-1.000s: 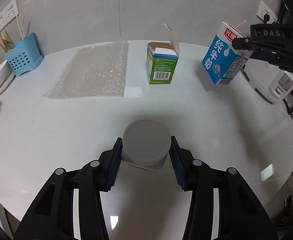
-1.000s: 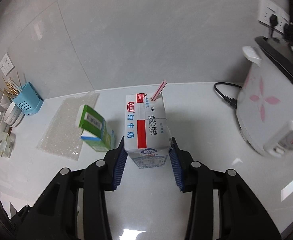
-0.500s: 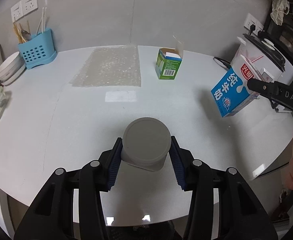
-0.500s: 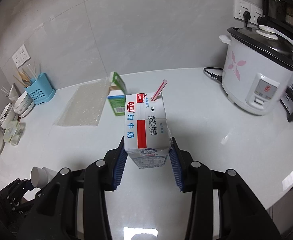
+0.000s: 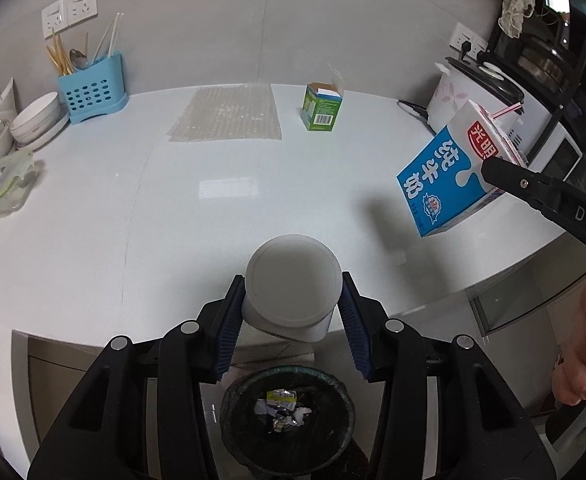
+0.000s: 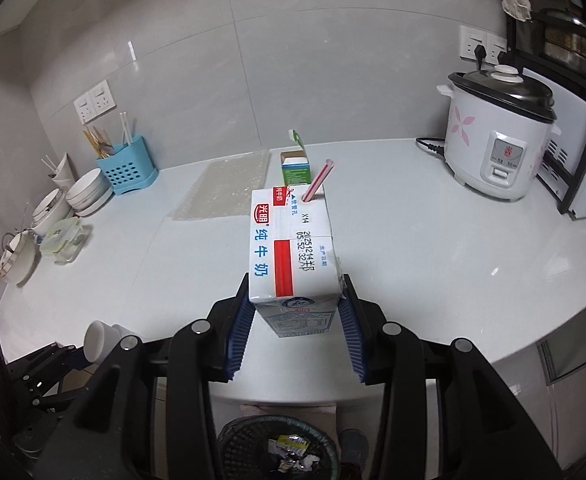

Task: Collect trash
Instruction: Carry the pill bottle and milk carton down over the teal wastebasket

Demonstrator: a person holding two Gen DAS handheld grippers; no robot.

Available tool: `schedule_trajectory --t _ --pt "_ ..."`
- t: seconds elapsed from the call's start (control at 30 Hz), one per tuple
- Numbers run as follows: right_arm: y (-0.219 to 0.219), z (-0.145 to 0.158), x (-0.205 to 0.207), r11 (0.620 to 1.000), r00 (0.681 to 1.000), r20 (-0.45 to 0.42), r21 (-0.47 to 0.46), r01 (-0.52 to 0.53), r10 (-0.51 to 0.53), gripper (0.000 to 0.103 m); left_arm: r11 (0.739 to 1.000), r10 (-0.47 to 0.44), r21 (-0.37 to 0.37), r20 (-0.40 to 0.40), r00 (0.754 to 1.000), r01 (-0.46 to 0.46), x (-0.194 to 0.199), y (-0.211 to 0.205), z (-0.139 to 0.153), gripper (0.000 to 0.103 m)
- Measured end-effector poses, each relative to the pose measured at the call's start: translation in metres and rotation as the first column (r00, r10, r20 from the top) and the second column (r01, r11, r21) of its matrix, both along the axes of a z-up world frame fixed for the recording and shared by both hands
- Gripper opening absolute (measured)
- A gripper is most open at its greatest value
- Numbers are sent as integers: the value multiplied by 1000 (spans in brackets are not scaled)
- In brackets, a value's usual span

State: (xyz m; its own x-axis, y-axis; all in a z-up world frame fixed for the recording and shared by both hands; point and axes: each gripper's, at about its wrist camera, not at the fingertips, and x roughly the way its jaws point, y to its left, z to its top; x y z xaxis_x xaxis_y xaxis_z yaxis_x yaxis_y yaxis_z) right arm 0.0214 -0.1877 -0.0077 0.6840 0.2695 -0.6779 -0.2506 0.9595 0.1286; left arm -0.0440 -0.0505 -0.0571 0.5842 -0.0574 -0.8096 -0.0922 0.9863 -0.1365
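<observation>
My left gripper point(image 5: 292, 312) is shut on a white round cup point(image 5: 291, 286), held over the counter's near edge. Below it on the floor stands a black trash bin point(image 5: 287, 416) with scraps of wrapper inside. My right gripper point(image 6: 293, 320) is shut on a blue-and-white milk carton point(image 6: 291, 256) with a pink straw point(image 6: 318, 181); in the left wrist view the same carton point(image 5: 449, 176) hangs tilted at the right. The bin point(image 6: 279, 446) shows under the right gripper too. A green box point(image 5: 321, 108) and a bubble-wrap sheet point(image 5: 225, 114) lie far back on the white counter point(image 5: 113, 208).
A rice cooker point(image 6: 497, 144) with its cord sits at the right, by a black rack. A blue cutlery holder point(image 5: 91, 90), stacked bowls point(image 5: 37, 120) and a lidded container point(image 5: 7, 182) line the left. A person's fingers point(image 5: 577, 368) show at the right edge.
Both grippers have drawn back from the far counter toward its near edge, each keeping its load. The counter edge and the trash bin on the floor have come into view.
</observation>
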Motion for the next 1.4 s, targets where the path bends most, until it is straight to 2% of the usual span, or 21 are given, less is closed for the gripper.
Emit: schedule_trajectory --t 0.33,0.57,0.63,0.83,0.93,1.03,1.2,1.4 --pt "13 -20 -62 997 996 -39 1 -79 79 39 1000 -10 2 -26 1000 10 -55 -2 -17 46" --pt "21 -55 -95 988 984 -96 -2 -152 152 39 999 -52 -18 -47 998 52 -76 -9 -50 45" --pt "22 -65 -104 986 980 -107 -2 -167 166 39 998 -65 1 -58 996 65 -80 -10 -60 45" --pt "23 -92 -117 980 971 -143 -9 -197 193 39 998 -59 -16 -105 993 58 -91 -1 -93 45" --pt "25 -117 -123 976 959 -191 -19 -218 210 39 998 -63 -18 -117 991 61 -96 1 -107 45" --pt "26 -138 -126 976 949 -234 -9 -219 211 39 997 -74 14 -128 989 76 -102 -3 -121 45" --pt "33 -176 -128 972 928 -301 -13 -234 219 39 997 -82 -25 -182 980 78 -106 -4 -147 45" --pt "35 -214 -123 967 900 -378 -43 -250 216 39 997 -72 -19 -240 968 69 -114 4 -174 45"
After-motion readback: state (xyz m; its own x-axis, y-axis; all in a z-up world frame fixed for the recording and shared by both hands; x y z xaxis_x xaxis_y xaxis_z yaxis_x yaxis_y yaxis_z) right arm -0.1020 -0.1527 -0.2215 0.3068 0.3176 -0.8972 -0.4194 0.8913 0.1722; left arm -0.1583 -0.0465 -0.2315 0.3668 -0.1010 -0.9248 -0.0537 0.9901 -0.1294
